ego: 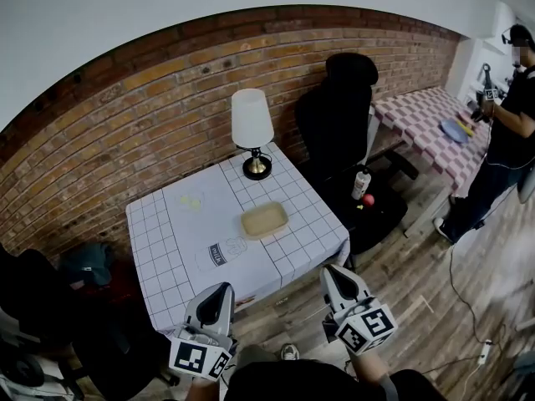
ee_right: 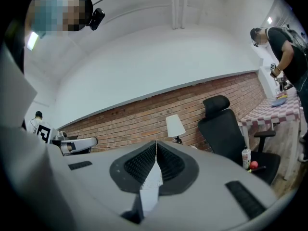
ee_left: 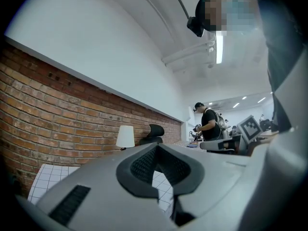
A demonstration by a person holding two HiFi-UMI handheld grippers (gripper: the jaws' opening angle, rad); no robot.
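Note:
Both grippers hang in the air just off the near edge of a small table covered in a white grid cloth. My left gripper is shut with nothing in it; its pads meet tip to tip in the left gripper view. My right gripper is likewise shut and empty. On the cloth sit a tan shallow dish, a clear bottle with a milk label lying flat, a small clear item and a white-shaded lamp. The bottle is the nearest thing to either gripper.
A black office chair stands right of the table, with a bottle and a red ball on its seat. Farther right, a person stands at a pink-checked table. A brick wall runs behind. Dark bags lie at the left.

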